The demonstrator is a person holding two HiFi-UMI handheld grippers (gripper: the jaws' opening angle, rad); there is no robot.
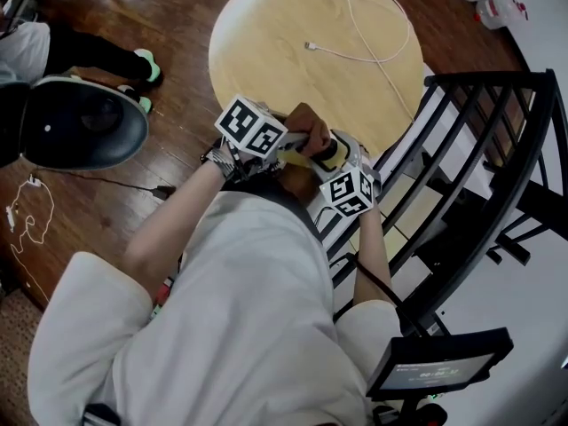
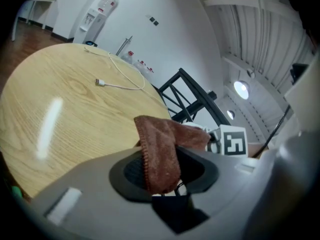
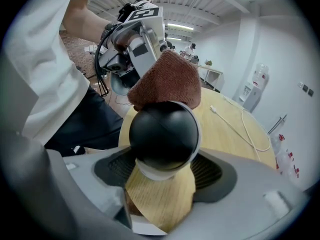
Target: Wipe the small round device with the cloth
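The small round device [image 3: 164,132], a black ball with a white base, sits between the jaws of my right gripper [image 3: 165,166], which is shut on it above the table's near edge. My left gripper [image 2: 162,178] is shut on a brown cloth [image 2: 159,154], which hangs out between its jaws. In the right gripper view the cloth [image 3: 169,80] lies against the top of the device, with the left gripper [image 3: 137,44] just behind it. In the head view both grippers meet in front of my body: the left gripper [image 1: 266,140], the cloth [image 1: 306,118] and the device [image 1: 329,152] are close together.
A round wooden table [image 1: 284,43] carries a white charging cable [image 1: 377,34]. A black metal rack [image 1: 497,149] stands right of it, a black round seat [image 1: 84,122] on the left. Another person's feet [image 1: 142,65] rest on the wood floor. A small screen [image 1: 439,362] is at lower right.
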